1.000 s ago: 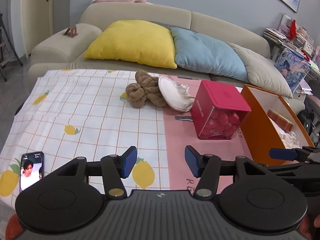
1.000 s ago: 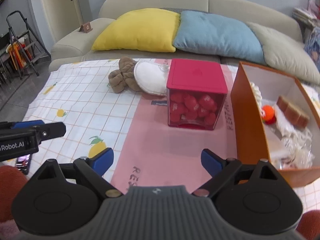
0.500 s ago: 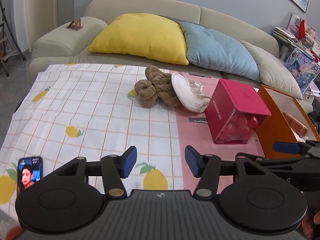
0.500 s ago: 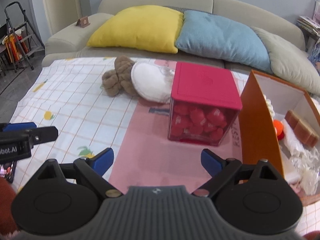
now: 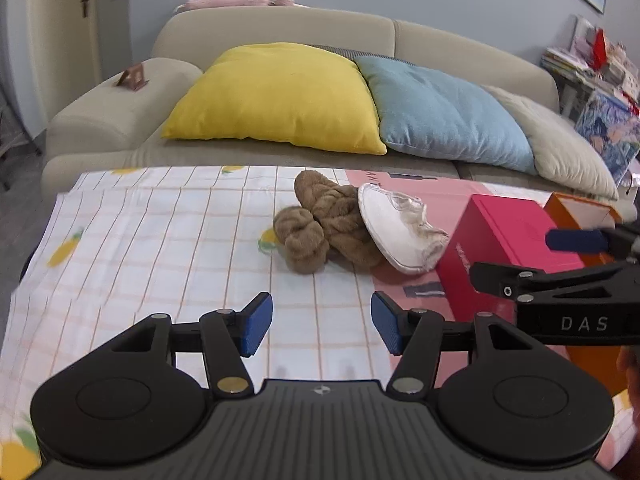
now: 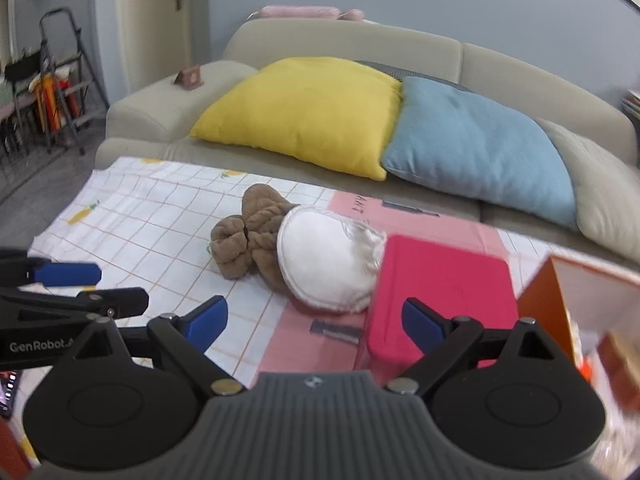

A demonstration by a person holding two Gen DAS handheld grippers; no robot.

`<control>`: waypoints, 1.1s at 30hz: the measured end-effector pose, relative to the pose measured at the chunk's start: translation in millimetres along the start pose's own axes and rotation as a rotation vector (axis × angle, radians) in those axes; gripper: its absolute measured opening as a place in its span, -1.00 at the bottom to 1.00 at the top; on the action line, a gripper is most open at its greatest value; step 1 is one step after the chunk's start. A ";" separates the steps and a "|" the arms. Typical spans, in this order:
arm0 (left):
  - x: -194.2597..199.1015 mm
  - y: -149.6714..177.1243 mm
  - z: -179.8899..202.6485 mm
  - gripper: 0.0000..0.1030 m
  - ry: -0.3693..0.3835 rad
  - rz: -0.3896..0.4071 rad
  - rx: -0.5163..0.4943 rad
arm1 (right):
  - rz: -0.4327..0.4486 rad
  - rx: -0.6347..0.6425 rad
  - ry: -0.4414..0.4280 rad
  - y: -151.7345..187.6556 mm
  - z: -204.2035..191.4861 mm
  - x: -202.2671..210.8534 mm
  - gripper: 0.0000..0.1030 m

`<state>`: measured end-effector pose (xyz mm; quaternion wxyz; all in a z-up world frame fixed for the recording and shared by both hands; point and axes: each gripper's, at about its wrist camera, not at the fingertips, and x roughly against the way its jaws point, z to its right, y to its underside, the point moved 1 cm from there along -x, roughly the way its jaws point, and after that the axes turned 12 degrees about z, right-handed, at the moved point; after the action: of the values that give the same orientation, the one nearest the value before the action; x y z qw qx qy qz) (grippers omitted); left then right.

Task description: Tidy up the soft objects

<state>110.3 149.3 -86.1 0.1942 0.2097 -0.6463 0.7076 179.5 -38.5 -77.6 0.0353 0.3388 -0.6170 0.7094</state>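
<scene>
In the left wrist view, we see the left gripper (image 5: 322,322) with its two blue-padded fingers spread wide and nothing between them. It hangs above a table covered with a white checked cloth with yellow lemon prints (image 5: 160,240). Ahead of the fingers lies a brown knotted plush toy (image 5: 320,228), and a round white padded fabric piece (image 5: 394,236) leans against its right side, touching it. Just right of the white piece stands a magenta box with a flat lid (image 5: 508,248). Behind the box we see the corner of an orange cardboard box (image 5: 576,210). The right gripper (image 5: 560,264) enters from the right edge, in front of the magenta box. Behind the table stands a beige sofa (image 5: 280,28) with a yellow square cushion (image 5: 280,96), a light blue cushion (image 5: 448,116) and a grey cushion (image 5: 568,152).

In the right wrist view, the right gripper (image 6: 315,320) is also wide apart and holds nothing. The brown toy (image 6: 248,240) and the white fabric piece (image 6: 324,260) lie ahead, a little to the left of its middle, touching each other. The magenta box (image 6: 444,292) is near the right finger, and the white piece touches its left edge. The orange box (image 6: 548,304) stands at the right, and its inside is blurred. The left gripper (image 6: 68,288) shows at the left edge, from the side, with its fingers apart.
</scene>
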 end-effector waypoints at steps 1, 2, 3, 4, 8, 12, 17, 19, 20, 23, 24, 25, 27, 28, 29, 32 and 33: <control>-8.1 -3.0 -1.6 0.28 0.008 -0.007 -0.016 | 0.000 0.016 -0.013 -3.1 -1.2 -7.8 0.67; -16.1 -5.7 -3.0 0.28 0.011 -0.007 -0.033 | -0.004 0.035 -0.022 -5.7 -2.6 -16.5 0.65; -25.0 -7.9 -4.2 0.28 0.011 -0.008 -0.054 | -0.012 0.058 -0.030 -7.6 -4.7 -25.7 0.62; -34.4 -9.7 -5.6 0.28 0.014 -0.015 -0.078 | -0.020 0.082 -0.037 -8.8 -6.6 -34.3 0.59; -71.8 -15.9 -14.7 0.28 0.031 -0.033 -0.128 | -0.053 0.167 -0.061 -10.6 -15.2 -70.8 0.42; -104.3 -18.3 -25.1 0.33 0.045 -0.040 -0.094 | -0.109 0.215 -0.062 -3.0 -22.6 -106.6 0.21; -139.7 -5.8 -29.6 0.33 0.049 -0.080 -0.074 | -0.165 0.238 -0.059 9.5 -26.7 -139.5 0.15; -148.6 -0.9 -29.0 0.33 0.063 -0.092 -0.069 | -0.184 0.222 -0.064 13.7 -26.2 -147.8 0.13; -152.6 1.1 -28.3 0.33 0.071 -0.105 -0.065 | -0.193 0.220 -0.069 15.4 -27.6 -150.9 0.13; -161.6 3.4 -27.2 0.23 0.057 -0.118 -0.051 | -0.212 0.245 -0.045 21.6 -33.1 -159.7 0.06; -162.8 3.2 -27.0 0.15 0.057 -0.116 -0.040 | -0.216 0.244 -0.033 23.2 -33.9 -162.2 -0.07; -163.4 2.9 -26.3 -0.03 0.058 -0.112 -0.035 | -0.219 0.237 -0.025 23.8 -33.8 -164.9 -0.15; -164.3 2.1 -22.4 -0.33 0.050 -0.116 -0.038 | -0.224 0.220 -0.017 26.2 -33.1 -168.3 -0.47; -161.9 2.4 -19.8 -0.43 0.038 -0.106 -0.038 | -0.230 0.219 -0.014 27.0 -32.8 -168.9 -0.78; -158.6 2.5 -16.3 -0.60 0.027 -0.089 -0.044 | -0.231 0.217 -0.013 27.4 -32.8 -168.6 -0.81; -140.0 2.0 -7.6 -0.71 -0.028 -0.027 -0.037 | -0.190 0.243 -0.003 24.1 -34.4 -157.2 -0.95; -131.3 1.5 -6.2 -0.72 -0.043 -0.014 -0.026 | -0.175 0.256 -0.006 22.0 -35.5 -151.4 -0.96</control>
<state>219.1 154.9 -159.7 0.1879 0.2271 -0.6580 0.6929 270.0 43.9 -176.0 0.0517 0.3954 -0.4898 0.7753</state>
